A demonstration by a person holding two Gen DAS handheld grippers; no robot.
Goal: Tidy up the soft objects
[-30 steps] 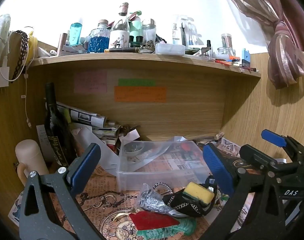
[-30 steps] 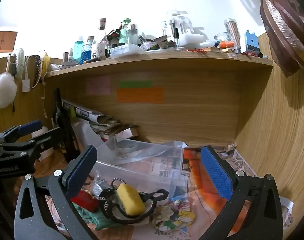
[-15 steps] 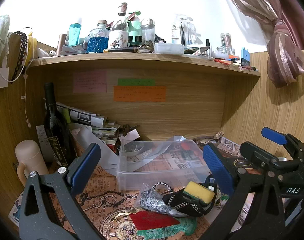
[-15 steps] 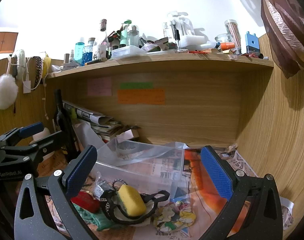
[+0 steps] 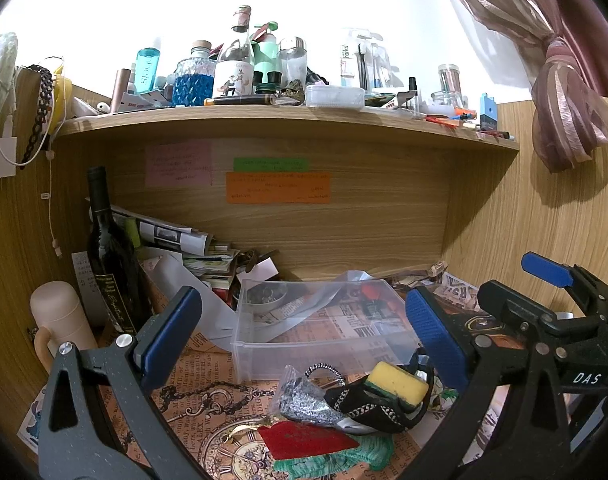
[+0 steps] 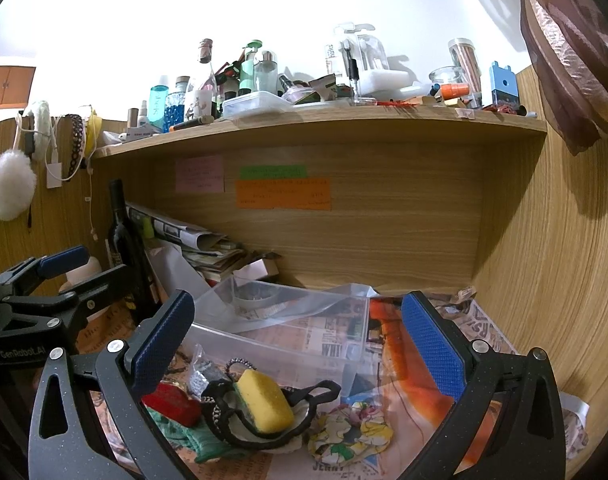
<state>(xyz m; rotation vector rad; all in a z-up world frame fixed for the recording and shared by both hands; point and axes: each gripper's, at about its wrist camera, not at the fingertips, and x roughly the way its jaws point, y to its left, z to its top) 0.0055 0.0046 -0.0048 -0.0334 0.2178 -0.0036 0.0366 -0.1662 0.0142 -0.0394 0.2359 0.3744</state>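
Observation:
A pile of soft things lies on the desk in front of a clear plastic bin [image 5: 324, 332] [image 6: 287, 332]. It holds a yellow sponge [image 5: 398, 382] [image 6: 265, 400] on a black fabric piece [image 5: 374, 410] [image 6: 231, 420], a red cloth [image 5: 304, 438] [image 6: 171, 402], a green knit piece [image 5: 344, 462] [image 6: 183, 436] and a floral fabric piece [image 6: 350, 432]. My left gripper [image 5: 304, 334] is open and empty, above and before the pile. My right gripper [image 6: 297, 344] is open and empty, over the pile.
A dark wine bottle [image 5: 109, 256], a beige cup [image 5: 59, 324] and stacked papers [image 5: 183, 248] stand at the left under the shelf [image 5: 283, 120]. A silver foil bag [image 5: 308, 400] lies by the pile. Wooden walls close in at the right and back.
Both grippers have drifted very slightly; the views shift a little. Nothing was grasped or moved.

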